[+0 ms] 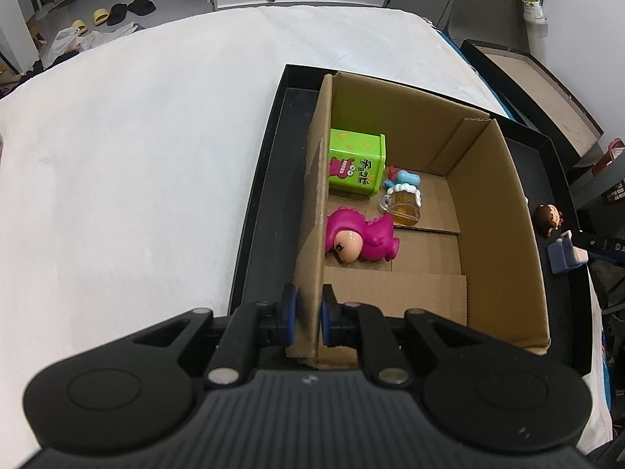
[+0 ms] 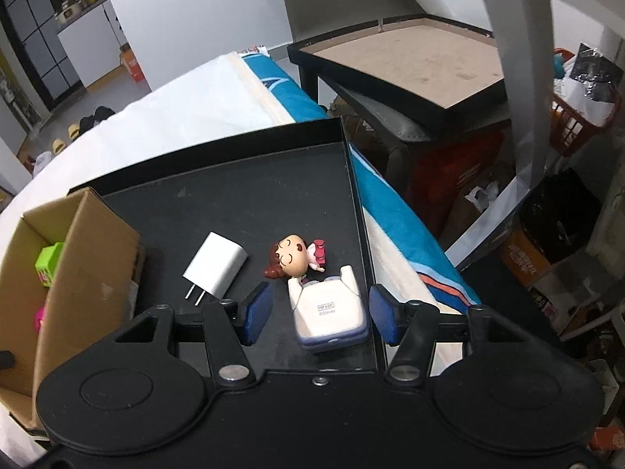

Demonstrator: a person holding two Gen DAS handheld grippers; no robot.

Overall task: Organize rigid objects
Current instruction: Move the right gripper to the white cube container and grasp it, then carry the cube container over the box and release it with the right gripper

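Pinching the near-left wall of the cardboard box (image 1: 312,211), our left gripper (image 1: 308,316) has jaws pressed onto the board. Box sits in black tray (image 2: 234,179); inside lie green tin (image 1: 357,162), pink dino toy (image 1: 361,236), mini beer mug (image 1: 402,205). Our right gripper (image 2: 318,314): jaws spread, not touching the white seat toy (image 2: 332,312) btwn them. Girl figurine (image 2: 295,260) and charger (image 2: 215,267) lie just beyond.

White-covered bed (image 1: 136,156) ahead; grey floor (image 1: 97,4) beyond with slippers (image 1: 101,15), white walls (image 2: 195,11), an orange basket (image 2: 578,121) off right.
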